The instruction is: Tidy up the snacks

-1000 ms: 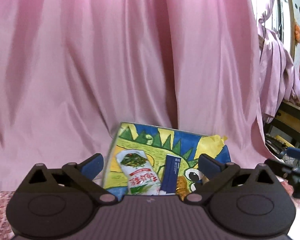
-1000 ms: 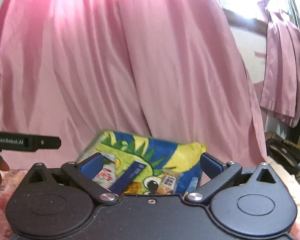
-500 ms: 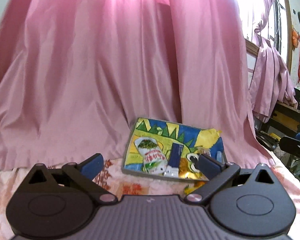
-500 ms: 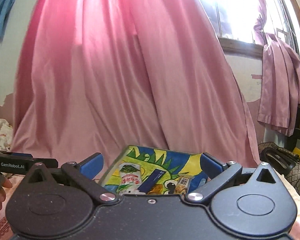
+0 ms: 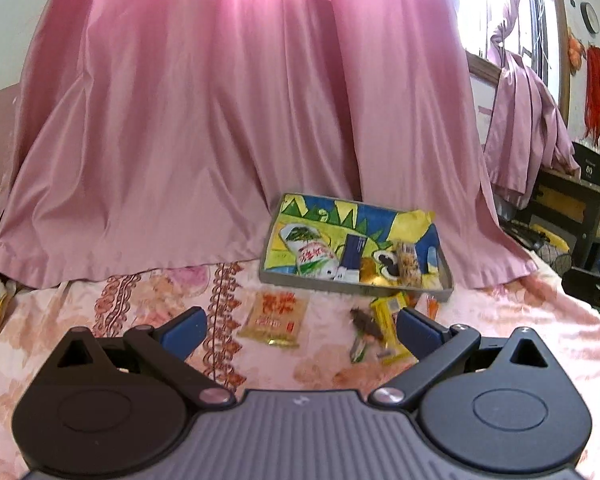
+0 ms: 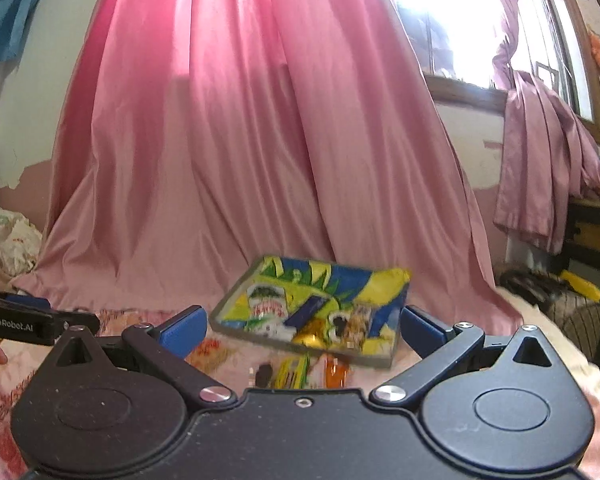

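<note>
**Snacks half sorted: tray loaded, three-odd packets lying loose in front of it**

Snacks are sitting in two groups. Several are lying in the colourful tray (image 5: 340, 216), which is resting at the foot of the pink curtain (image 5: 220, 120): a white-green pouch (image 5: 314, 256), a dark blue box (image 5: 353, 251), a nut bar (image 5: 408, 266). Loose ones are lying on the floral bedspread (image 5: 80, 320), just in front of the tray's near rim: an orange-red flat packet (image 5: 274, 318), a yellow wrapper (image 5: 388, 330), a small dark piece (image 5: 366, 322) touching it.

Left gripper (image 5: 300, 326) is hovering with fingers spread wide, holding nothing. Orange-red packet is lying straight ahead between them, slightly left of centre, long axis running roughly away from the camera. Yellow wrapper is sitting close to the right finger (image 5: 418, 332).

Right gripper (image 6: 304, 330) is also wide open and empty, looking at the tray from the other side; loose pieces are blurred there, an orange one (image 6: 336, 370) nearest.

Judgement: left hand looks nearer to the orange-red packet, so it's probably taking that next.

Room: window to the right, dark desk (image 5: 572, 208), wall clock (image 5: 590, 16).
</note>
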### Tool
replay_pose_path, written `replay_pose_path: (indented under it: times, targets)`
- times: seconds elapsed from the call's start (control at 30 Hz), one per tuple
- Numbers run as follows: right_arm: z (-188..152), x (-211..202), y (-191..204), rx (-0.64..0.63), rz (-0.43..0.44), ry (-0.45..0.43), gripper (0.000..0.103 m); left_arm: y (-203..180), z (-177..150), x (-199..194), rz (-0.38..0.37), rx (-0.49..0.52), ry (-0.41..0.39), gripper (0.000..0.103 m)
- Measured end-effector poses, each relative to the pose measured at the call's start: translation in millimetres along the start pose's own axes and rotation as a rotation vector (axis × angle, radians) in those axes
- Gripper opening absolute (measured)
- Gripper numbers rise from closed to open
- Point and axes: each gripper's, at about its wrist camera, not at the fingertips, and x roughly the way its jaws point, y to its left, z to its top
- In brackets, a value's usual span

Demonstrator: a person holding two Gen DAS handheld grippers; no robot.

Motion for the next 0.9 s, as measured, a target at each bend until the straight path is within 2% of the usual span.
replay_pose_path:
  times: [0.23, 0.5, 0.9]
  targets:
    - [-29, -9, 6, 0.025, -0.016, 0.081, 0.102, 6, -26, -6, 0.028, -0.003, 0.044, 0.103]
    - [-53, -9, 16, 0.021, 0.006, 0.16, 0.102, 8, -51, -8, 0.046, -0.015, 0.114, 0.103]
    - [-75, 5, 16, 0.056, 0.051, 0.266, 0.102, 9, -70, -5, 0.08, -0.028, 0.184, 0.103]
